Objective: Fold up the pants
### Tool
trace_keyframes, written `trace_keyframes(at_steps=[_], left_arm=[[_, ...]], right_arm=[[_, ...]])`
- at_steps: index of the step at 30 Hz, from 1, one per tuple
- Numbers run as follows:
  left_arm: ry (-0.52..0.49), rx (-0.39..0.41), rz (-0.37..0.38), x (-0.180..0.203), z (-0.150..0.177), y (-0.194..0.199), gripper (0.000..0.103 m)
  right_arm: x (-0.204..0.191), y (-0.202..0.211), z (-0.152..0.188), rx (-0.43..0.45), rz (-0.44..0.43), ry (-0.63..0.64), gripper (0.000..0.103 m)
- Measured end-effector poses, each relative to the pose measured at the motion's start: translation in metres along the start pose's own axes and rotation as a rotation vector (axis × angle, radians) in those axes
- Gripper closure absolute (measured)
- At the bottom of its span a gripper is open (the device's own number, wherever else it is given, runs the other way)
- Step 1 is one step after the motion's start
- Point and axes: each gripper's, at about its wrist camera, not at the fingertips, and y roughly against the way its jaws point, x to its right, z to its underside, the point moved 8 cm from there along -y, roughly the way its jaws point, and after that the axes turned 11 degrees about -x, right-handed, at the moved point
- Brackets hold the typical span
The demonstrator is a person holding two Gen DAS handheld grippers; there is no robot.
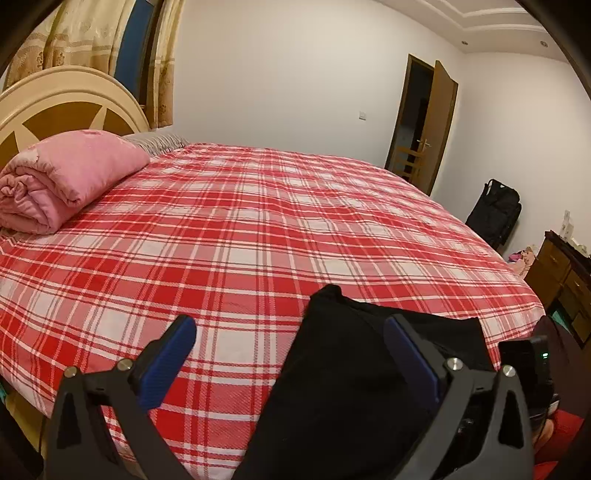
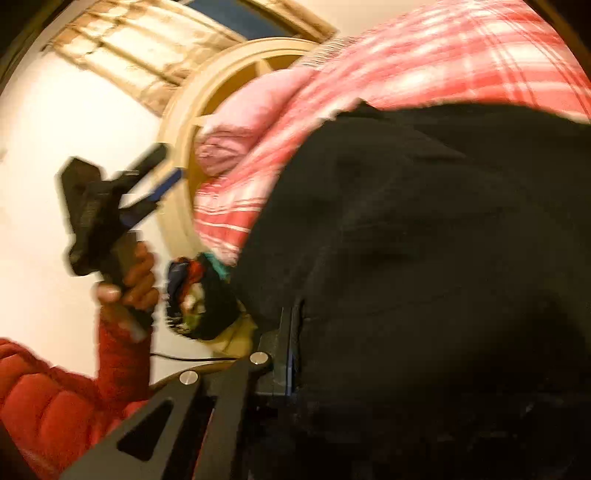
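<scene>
While the right gripper (image 2: 291,354) sits clamped tight on the black pants (image 1: 354,369), they lie along the plaid bed (image 1: 258,221), long axis toward twelve o'clock; the left gripper (image 1: 291,354) gapes wide, empty, pants at its three o'clock finger.

A red-and-white plaid bedsheet (image 1: 236,229) fills the middle. At ten o'clock a rolled pink blanket (image 1: 62,181) lies before the cream headboard (image 1: 55,96) (curtains (image 1: 77,33) hang above). At two o'clock an open brown door (image 1: 439,129); at three, a black bag (image 1: 496,210) and wooden drawers (image 1: 561,273).
</scene>
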Motion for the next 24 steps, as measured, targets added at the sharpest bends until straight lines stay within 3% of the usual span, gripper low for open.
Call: trace_keyframes(at_steps=[4, 8, 12, 15, 17, 19, 20, 22, 24], left_arm=[[0.014, 0.014, -0.004, -0.002, -0.01, 0.002, 0.0], [0.012, 0.038, 0.009, 0.003, -0.023, 0.003, 0.0], [-0.009, 0.047, 0.024, 0.016, -0.03, 0.0, 0.0], [-0.03, 0.026, 0.044, 0.029, -0.03, -0.011, 0.0], [-0.041, 0.006, 0.052, 0.037, -0.03, -0.018, 0.0], [-0.056, -0.006, 0.062, 0.047, -0.029, -0.023, 0.0], [-0.064, -0.006, 0.066, 0.05, -0.028, -0.024, 0.0], [-0.093, -0.006, 0.073, 0.058, -0.028, -0.025, 0.0], [-0.112, -0.009, 0.064, 0.061, -0.027, -0.028, 0.0]], right_arm=[[-0.021, 0.076, -0.038, 0.173, -0.047, 0.057, 0.096], [0.001, 0.14, -0.066, 0.27, -0.056, 0.019, 0.096], [0.069, 0.166, -0.067, 0.307, -0.034, -0.106, 0.095], [0.135, 0.156, -0.059, 0.281, 0.007, -0.244, 0.091], [0.173, 0.145, -0.045, 0.247, 0.001, -0.387, 0.079], [0.192, 0.152, -0.031, 0.276, -0.1, -0.503, 0.074], [0.189, 0.161, -0.027, 0.316, -0.128, -0.508, 0.072], [0.17, 0.18, -0.017, 0.362, -0.114, -0.467, 0.044], [0.146, 0.187, -0.006, 0.369, -0.122, -0.42, 0.035]])
